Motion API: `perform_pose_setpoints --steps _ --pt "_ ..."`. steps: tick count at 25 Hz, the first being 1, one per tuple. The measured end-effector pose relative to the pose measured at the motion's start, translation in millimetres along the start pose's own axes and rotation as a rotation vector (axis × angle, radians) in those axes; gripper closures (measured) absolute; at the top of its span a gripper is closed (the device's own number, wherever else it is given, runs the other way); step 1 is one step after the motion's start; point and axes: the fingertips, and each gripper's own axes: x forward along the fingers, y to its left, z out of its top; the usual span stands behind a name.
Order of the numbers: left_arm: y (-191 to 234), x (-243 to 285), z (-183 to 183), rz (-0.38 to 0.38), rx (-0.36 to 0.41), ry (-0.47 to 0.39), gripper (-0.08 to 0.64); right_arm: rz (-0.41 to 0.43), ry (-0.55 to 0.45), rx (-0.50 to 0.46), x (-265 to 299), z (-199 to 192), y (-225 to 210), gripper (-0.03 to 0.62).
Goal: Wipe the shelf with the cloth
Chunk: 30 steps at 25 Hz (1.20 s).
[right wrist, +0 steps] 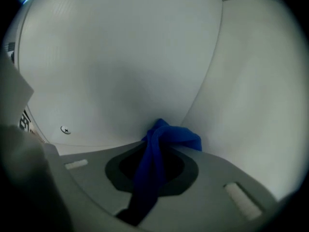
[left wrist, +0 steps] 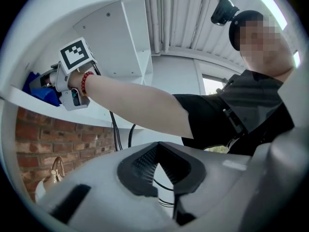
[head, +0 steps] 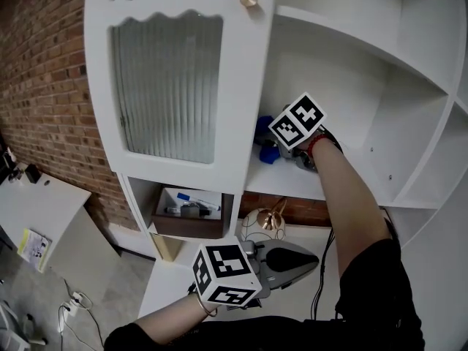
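Observation:
A blue cloth [head: 265, 143] lies bunched at the left back of the white cabinet's shelf [head: 289, 185]. My right gripper [head: 282, 151] reaches into that compartment and is shut on the cloth. In the right gripper view the cloth [right wrist: 150, 170] runs out from between the jaws [right wrist: 161, 132] towards the corner of the white panels. From the left gripper view, the right gripper [left wrist: 67, 83] and the cloth [left wrist: 36, 88] rest on the shelf [left wrist: 63, 114]. My left gripper [head: 311, 257] hangs below the shelf, shut and holding nothing [left wrist: 155, 151].
The cabinet door [head: 168, 86] of ribbed glass, with a gold knob [head: 248, 0], stands open at the left. Below are a brown box [head: 189, 212] with markers and a gold ornament [head: 267, 221]. A brick wall [head: 44, 86] and a low table [head: 36, 210] lie to the left.

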Motion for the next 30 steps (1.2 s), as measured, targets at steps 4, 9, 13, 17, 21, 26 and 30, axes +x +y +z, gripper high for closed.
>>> perform_pose_setpoints --steps 4,9,13,17,21,26,30 --pt "-2 11 -17 0.007 -0.010 0.009 0.561 -0.062 0.017 0.066 1 -16 -7 0.555" --pt "-8 15 -7 -0.014 -0.008 -0.024 0.561 -0.186 0.105 0.161 -12 -26 -36 0.556" --pt "-12 13 -15 0.015 -0.022 -0.069 0.561 -0.269 0.116 0.221 -27 -44 -54 0.557" --pt "-14 12 -20 0.026 -0.093 -0.135 0.561 -0.344 0.143 0.281 -52 -71 -76 0.557" --pt "-14 13 -23 0.054 -0.107 -0.157 0.561 -0.371 0.141 0.341 -78 -100 -92 0.557" --pt "-20 27 -29 0.036 -0.099 -0.110 0.561 -0.410 0.145 0.409 -105 -131 -110 0.557" --pt "-24 37 -34 0.010 -0.099 -0.093 0.561 -0.461 0.179 0.479 -126 -154 -122 0.557"
